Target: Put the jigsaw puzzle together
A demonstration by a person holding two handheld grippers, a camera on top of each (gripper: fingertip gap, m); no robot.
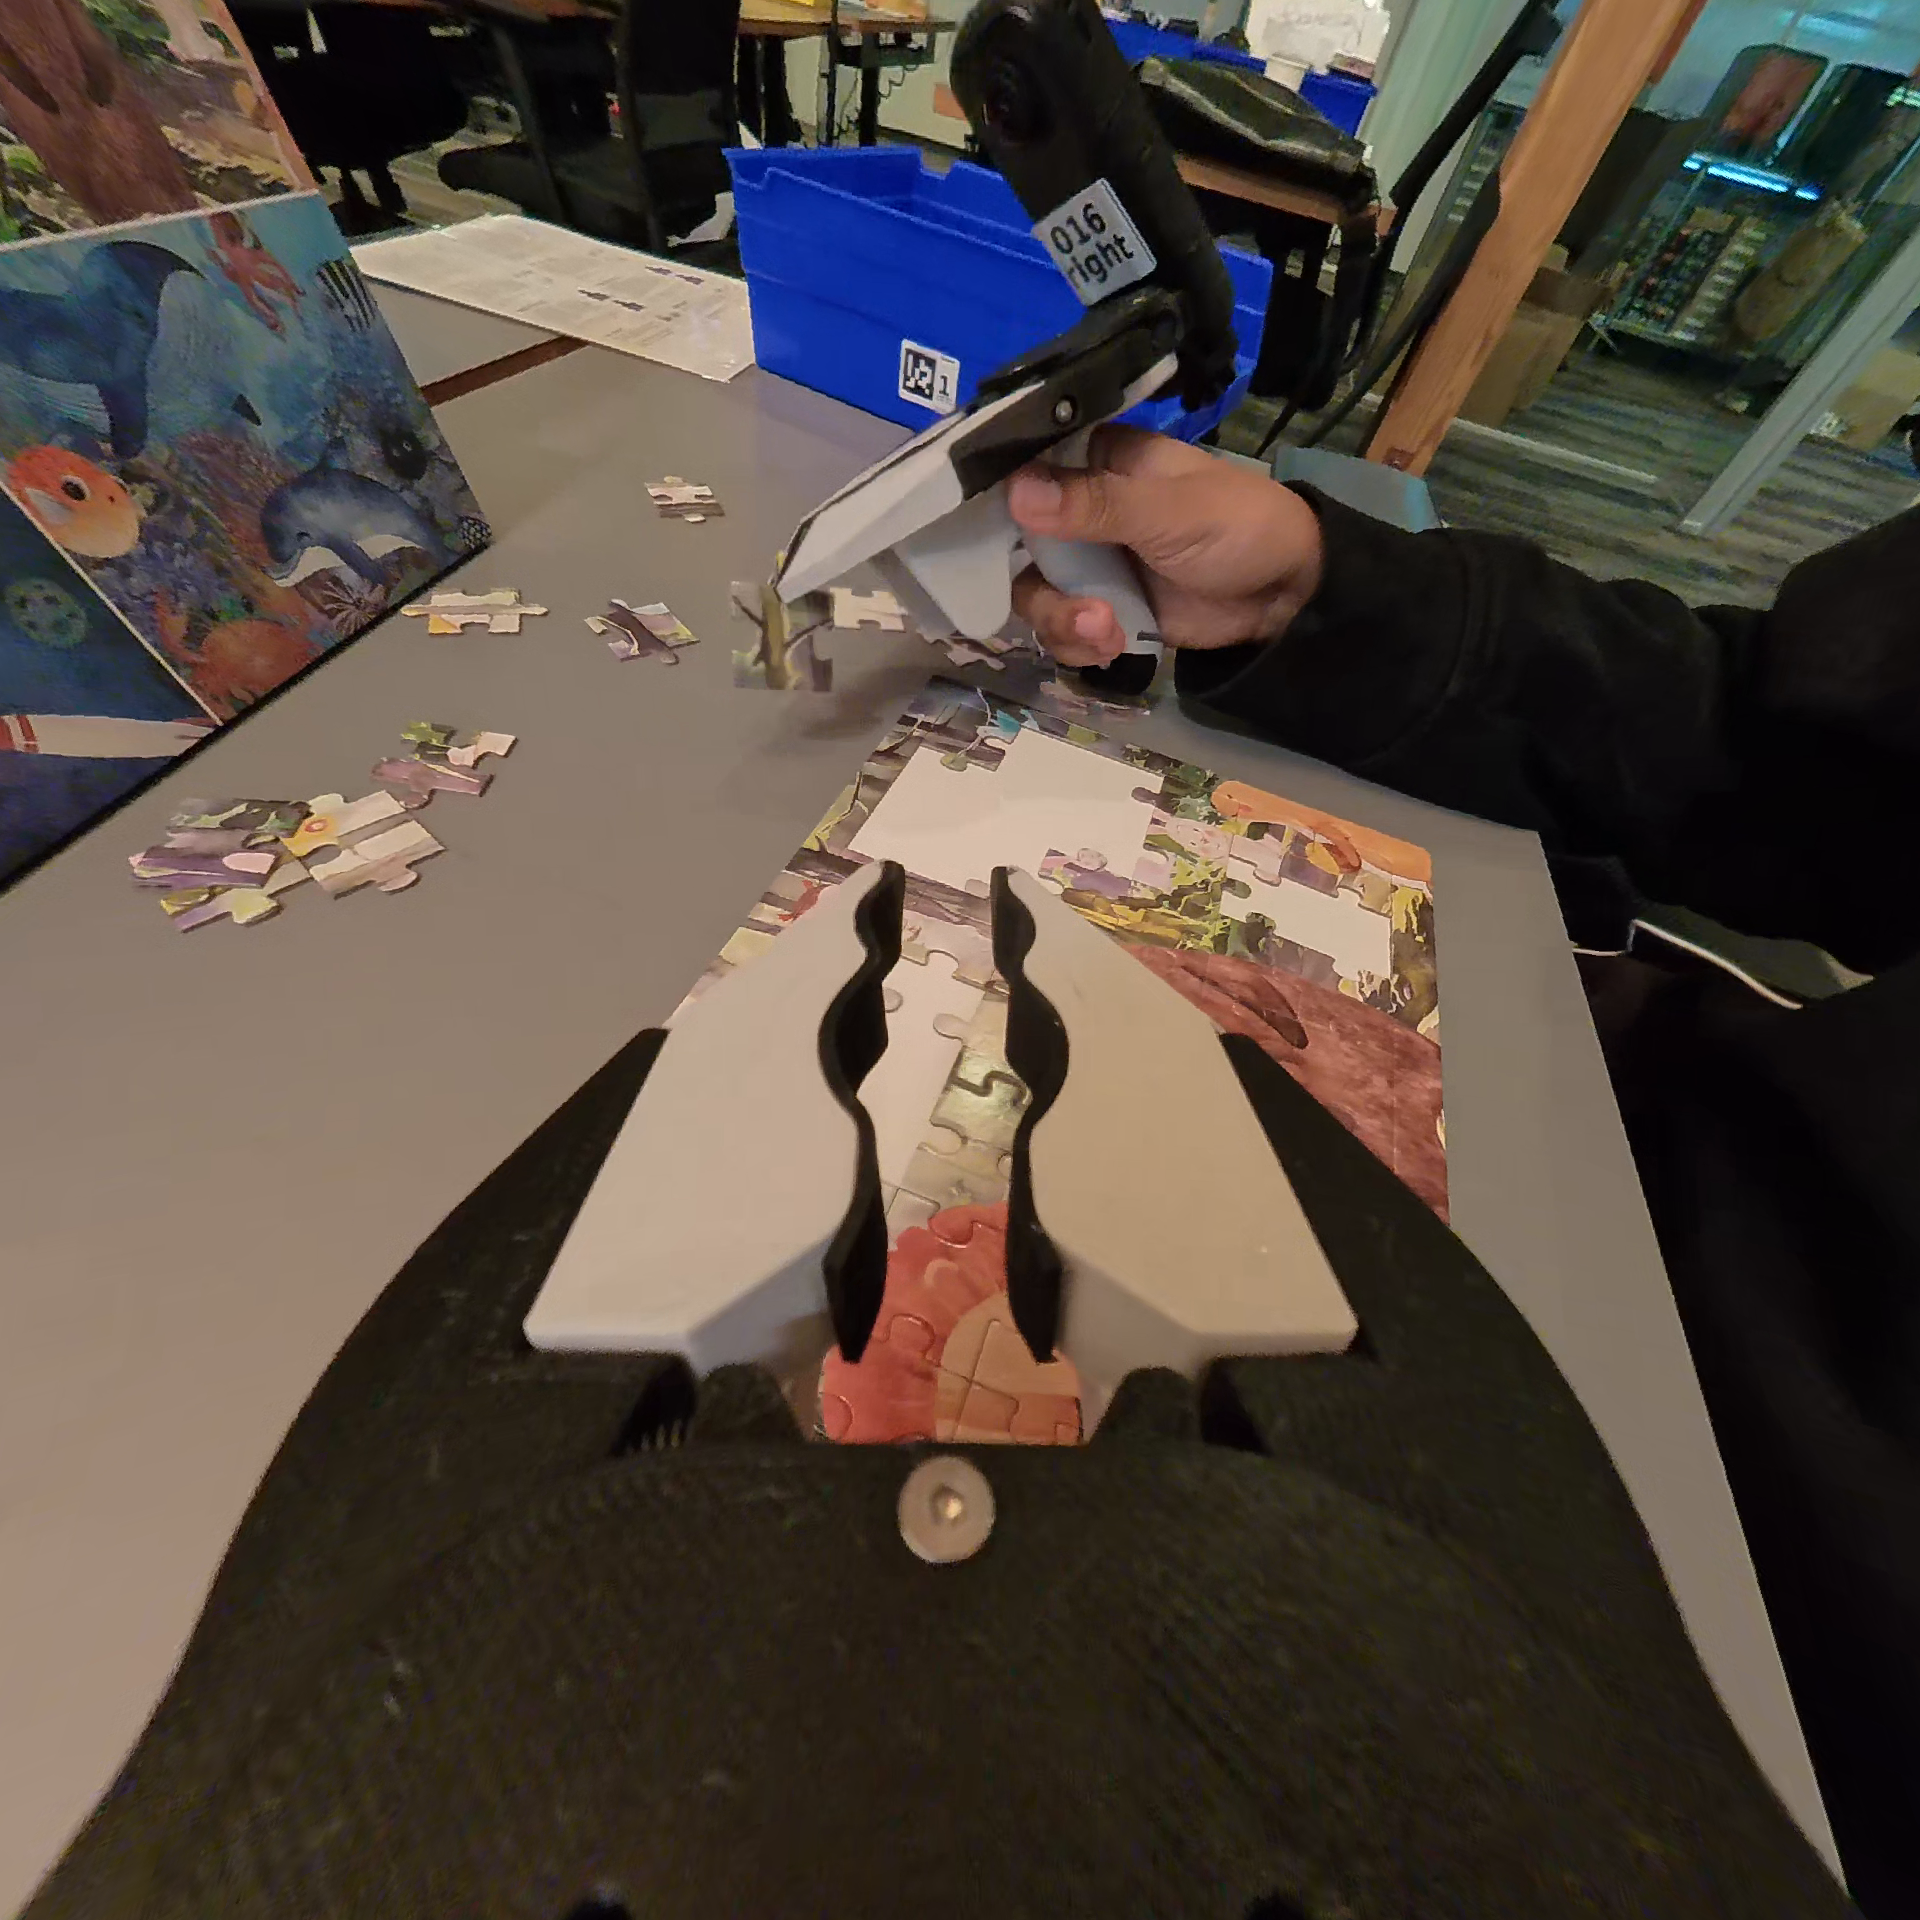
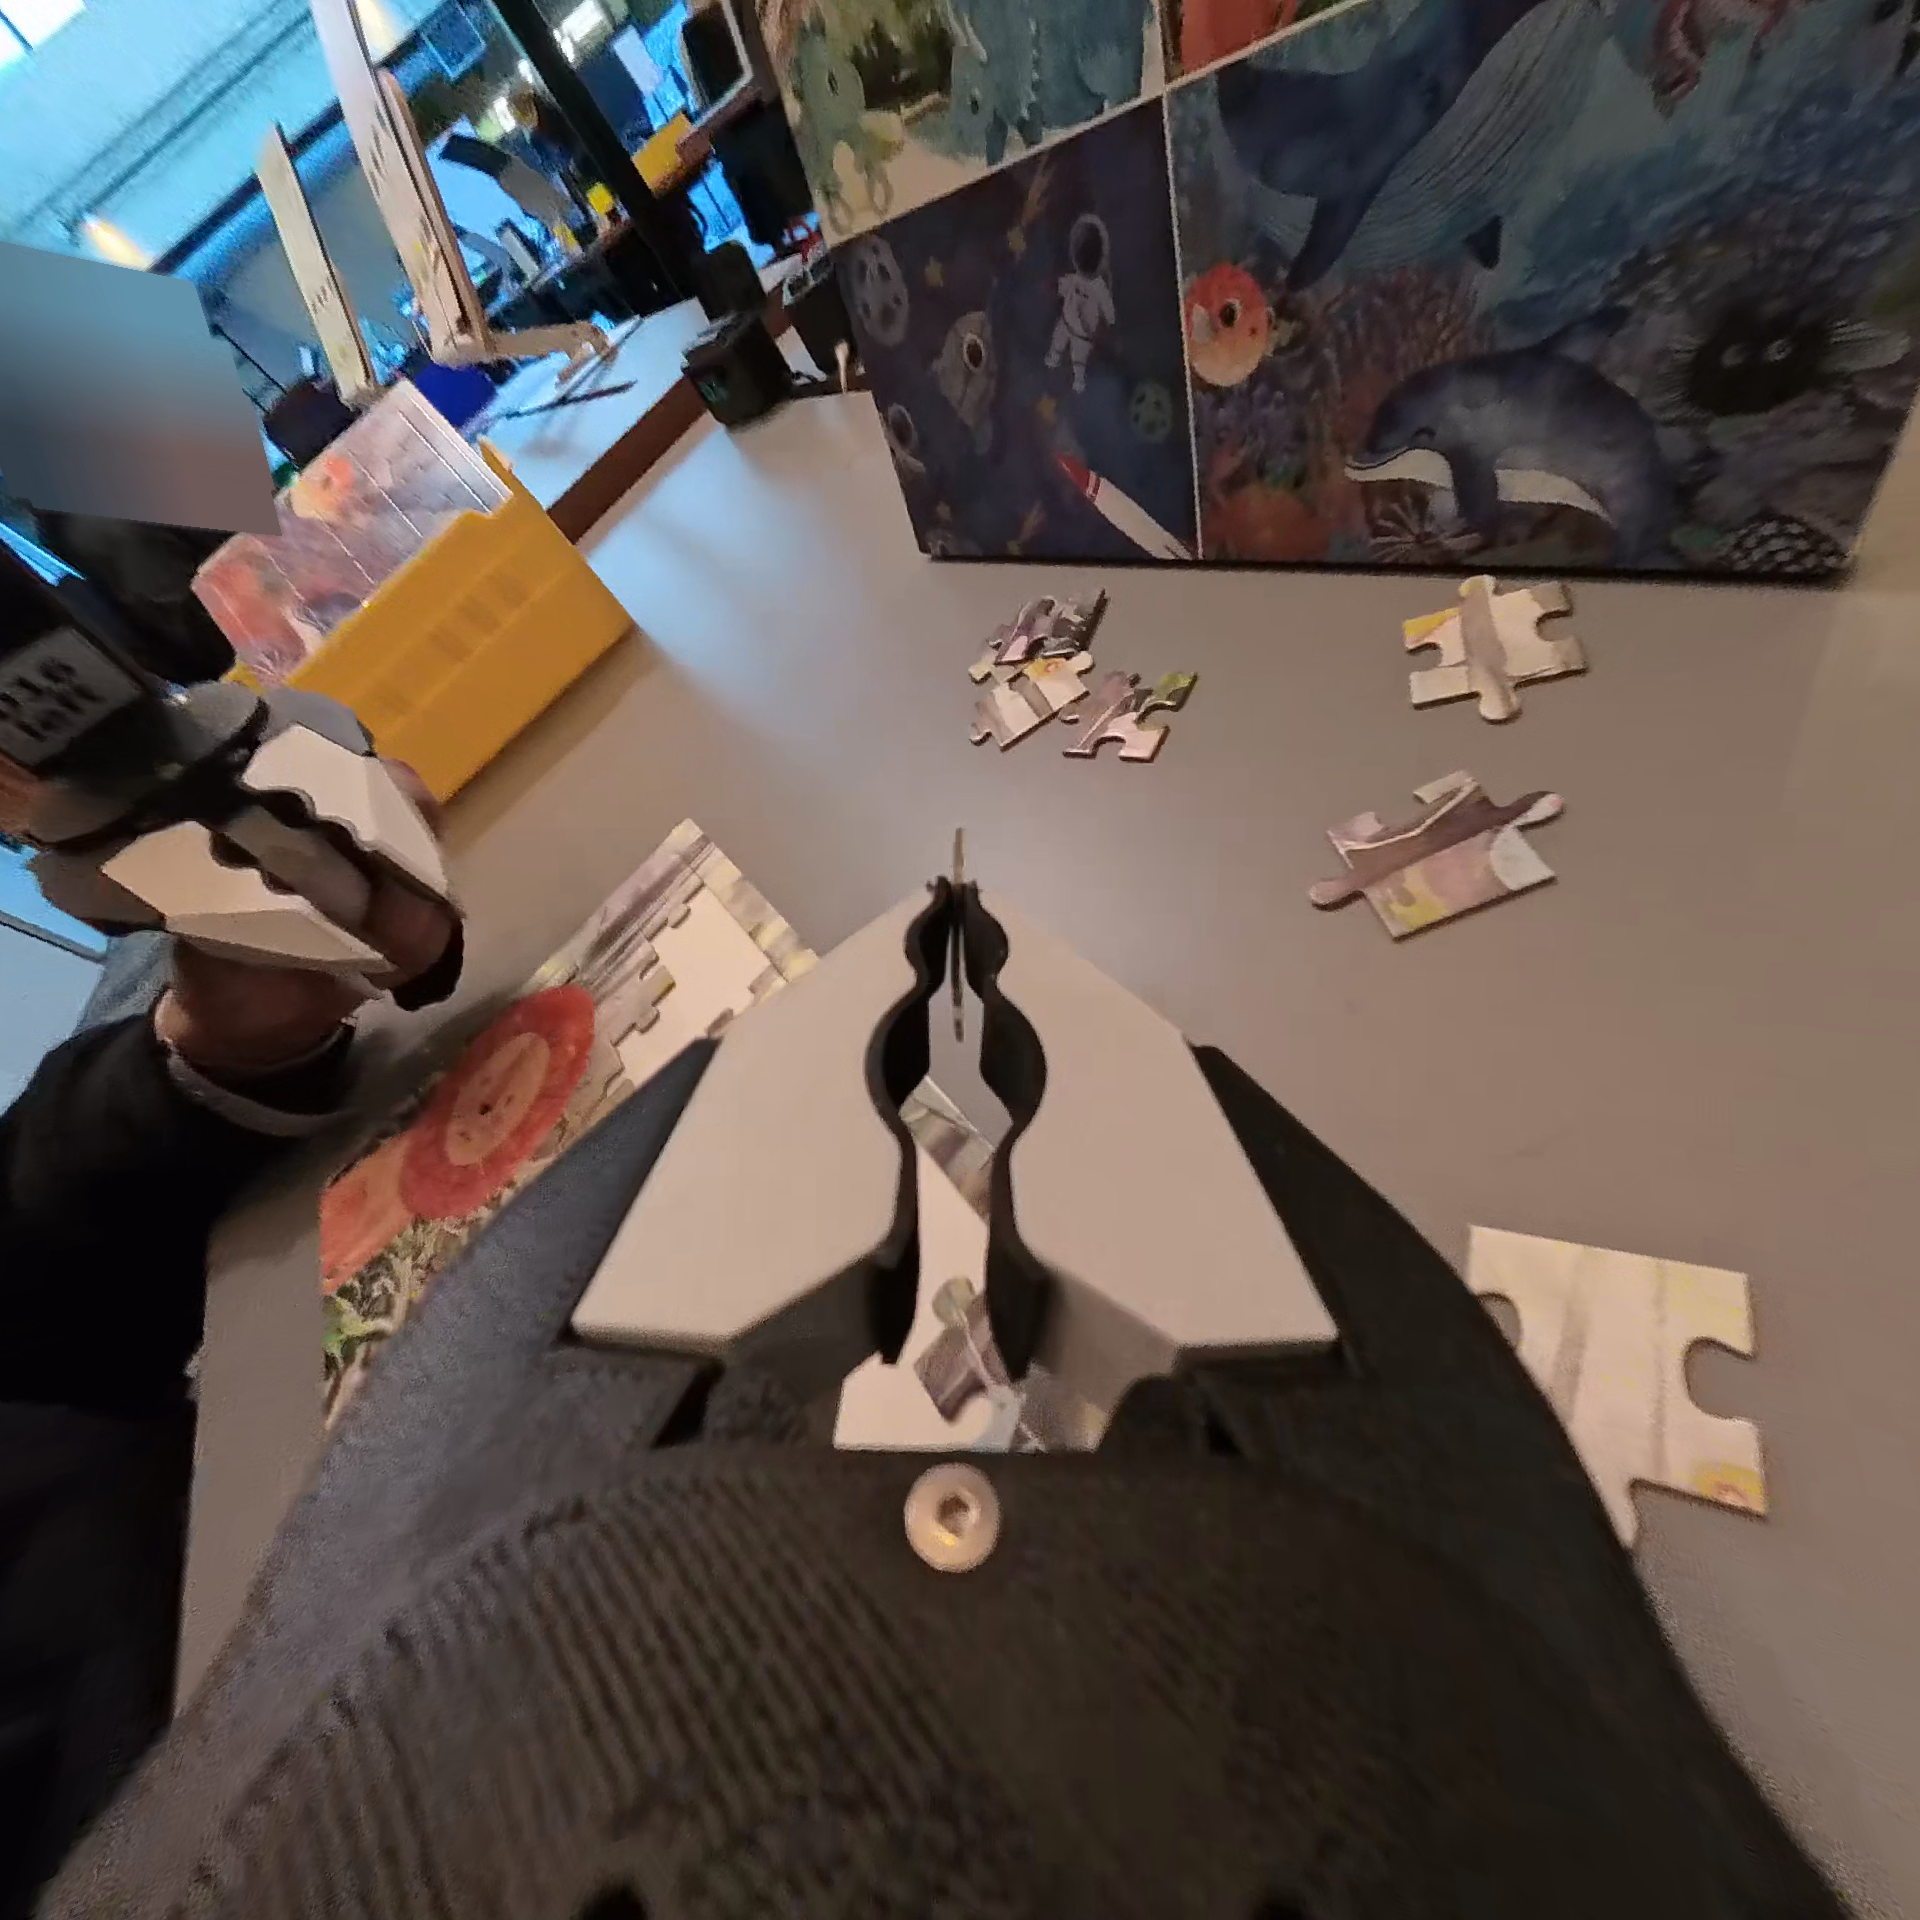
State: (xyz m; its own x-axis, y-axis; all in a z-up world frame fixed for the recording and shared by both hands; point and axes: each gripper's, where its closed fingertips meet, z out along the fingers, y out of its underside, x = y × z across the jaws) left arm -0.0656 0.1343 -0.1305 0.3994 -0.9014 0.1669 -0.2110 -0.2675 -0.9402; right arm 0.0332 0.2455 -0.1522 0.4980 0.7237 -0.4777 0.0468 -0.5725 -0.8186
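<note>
The partly built jigsaw puzzle (image 1: 1278,935) lies on the grey table (image 1: 416,1091), with white gaps in its far part; it also shows in the right wrist view (image 2: 488,1122). My left gripper (image 1: 943,883) hovers over the puzzle's near half, open and empty. My right gripper (image 2: 954,888) is shut on a puzzle piece (image 2: 957,862), seen edge-on. In the left wrist view the right gripper (image 1: 781,582) holds that piece (image 1: 779,649) in the air just beyond the puzzle's far left corner. Several loose pieces (image 1: 301,842) lie to the left.
A picture-covered puzzle box (image 1: 197,436) stands at the table's left, and shows in the right wrist view (image 2: 1455,312). A blue bin (image 1: 883,270) stands at the back. A yellow bin (image 2: 447,613) sits beyond the puzzle. A large loose piece (image 2: 1621,1361) lies near my right gripper. The gap from one gripper's tips to the other's is roughly 15 centimeters.
</note>
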